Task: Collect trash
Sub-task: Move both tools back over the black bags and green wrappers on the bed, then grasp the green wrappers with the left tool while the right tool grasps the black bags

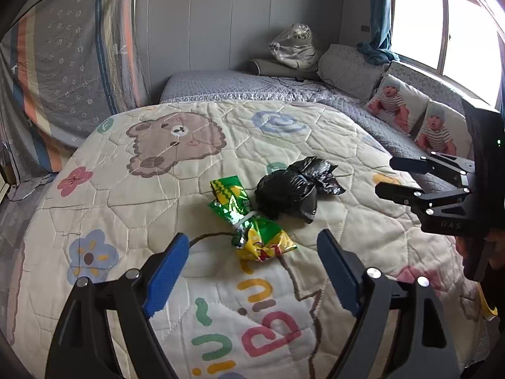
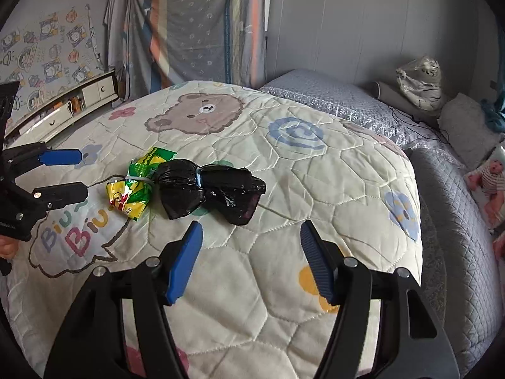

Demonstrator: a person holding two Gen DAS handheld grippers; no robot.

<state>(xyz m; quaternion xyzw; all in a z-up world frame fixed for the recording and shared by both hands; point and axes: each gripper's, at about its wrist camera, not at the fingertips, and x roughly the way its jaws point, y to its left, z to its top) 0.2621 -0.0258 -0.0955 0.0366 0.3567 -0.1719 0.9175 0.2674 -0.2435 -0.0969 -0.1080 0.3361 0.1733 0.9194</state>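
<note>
The left hand-held gripper point(image 1: 252, 249) stands wide open and empty, its blue pads either side of the near end of the green and yellow snack wrapper point(image 1: 249, 221) without touching it. The wrapper lies on the patterned quilt point(image 1: 126, 208) of the bed, cinched at its middle by a pale tie.

- Handling, wrapper: judged light, thin and crinkly foil; it will crush under pad pressure and may slip. Best hold is likely the tied waist, where the material is bunched and thickest.

Just beside the wrapper, apparently touching it in the right wrist view, lies the black plastic bag bundle point(image 2: 211, 189), also tied at its middle.

- Handling, bundle: judged soft, glossy and compressible, somewhat bulkier than the wrapper; contents cannot be told. Take it at the tie or across one lobe.

The right hand-held gripper point(image 2: 249, 252) is partly open and empty, poised short of the bundle, not touching it.

- Caution: the quilt is soft; pads pressed low may pinch fabric too.
</note>
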